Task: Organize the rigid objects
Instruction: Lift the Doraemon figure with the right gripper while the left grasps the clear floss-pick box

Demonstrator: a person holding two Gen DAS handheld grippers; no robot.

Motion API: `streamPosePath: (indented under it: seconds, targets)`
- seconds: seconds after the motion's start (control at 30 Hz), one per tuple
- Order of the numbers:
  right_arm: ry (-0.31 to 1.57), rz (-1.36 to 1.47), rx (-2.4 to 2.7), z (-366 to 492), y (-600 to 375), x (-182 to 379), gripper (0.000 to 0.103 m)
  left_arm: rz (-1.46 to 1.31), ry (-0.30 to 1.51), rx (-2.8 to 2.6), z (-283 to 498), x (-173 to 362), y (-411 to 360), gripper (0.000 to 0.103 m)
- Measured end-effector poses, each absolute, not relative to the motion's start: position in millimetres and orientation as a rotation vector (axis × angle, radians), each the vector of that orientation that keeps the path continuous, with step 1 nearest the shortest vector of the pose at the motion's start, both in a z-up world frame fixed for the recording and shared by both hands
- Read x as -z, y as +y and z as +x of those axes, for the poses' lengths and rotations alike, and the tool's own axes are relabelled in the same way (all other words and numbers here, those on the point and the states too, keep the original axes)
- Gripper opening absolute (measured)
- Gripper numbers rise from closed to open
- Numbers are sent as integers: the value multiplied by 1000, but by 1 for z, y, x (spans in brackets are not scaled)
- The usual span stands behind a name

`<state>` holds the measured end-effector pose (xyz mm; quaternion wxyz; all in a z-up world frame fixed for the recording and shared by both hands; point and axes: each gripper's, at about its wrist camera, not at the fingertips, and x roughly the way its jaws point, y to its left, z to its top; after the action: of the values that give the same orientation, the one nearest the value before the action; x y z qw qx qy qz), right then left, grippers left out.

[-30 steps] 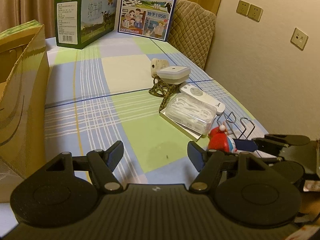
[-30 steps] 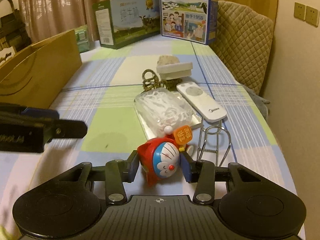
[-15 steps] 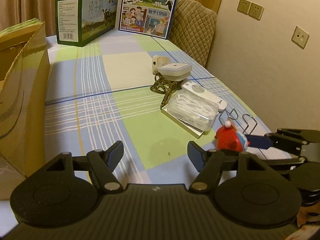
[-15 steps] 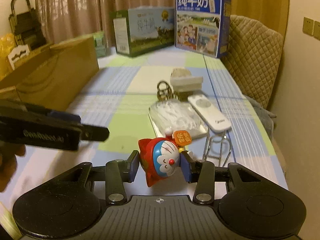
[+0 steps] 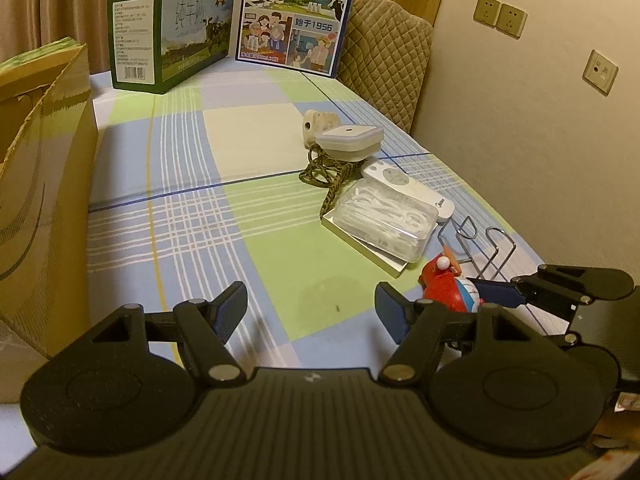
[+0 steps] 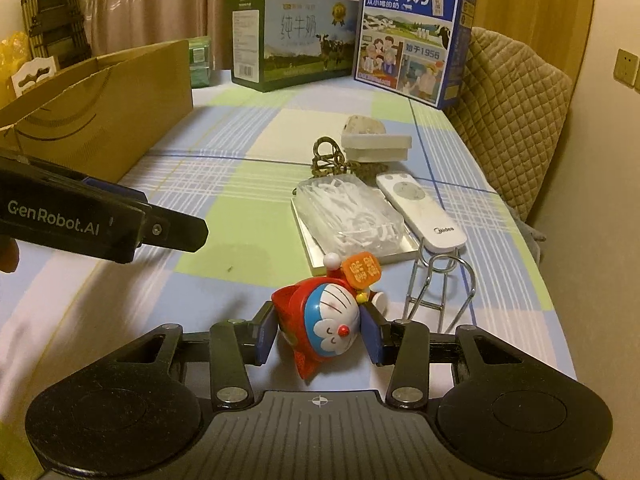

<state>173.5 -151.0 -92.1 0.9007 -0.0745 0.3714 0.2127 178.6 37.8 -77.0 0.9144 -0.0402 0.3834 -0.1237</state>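
Table: long surface under a checked blue, green and white cloth [image 6: 224, 168]; every place below is given from it.
Cardboard box: large open brown carton [image 6: 100, 120] at the table's left edge.
Milk cartons: a green one [image 6: 288, 56] and a blue one [image 6: 412, 36], upright at the table's far end.
Left gripper: black two-finger tool [image 5: 310, 310] over the near part of the table, jaws wide apart, nothing between them.
Right gripper: black two-finger tool [image 6: 318, 334] over the table's near right part, both pads pressed on the toy.
Toy: red and blue plastic cat figure [image 6: 324, 326] with an orange tag, tilted, lifted off the cloth.
Floss box: clear plastic case [image 6: 352, 216] on a white tray, mid-table, right side.
Remote: white slim control [image 6: 420, 212], just beside the floss box.
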Motion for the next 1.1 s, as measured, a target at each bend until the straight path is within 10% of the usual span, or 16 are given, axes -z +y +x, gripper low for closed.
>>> streamPosePath:
  seconds: [1.1]
  targets:
    - [587, -141, -566, 203, -165, 37, 41, -139, 730, 214, 199, 53, 37, 66]
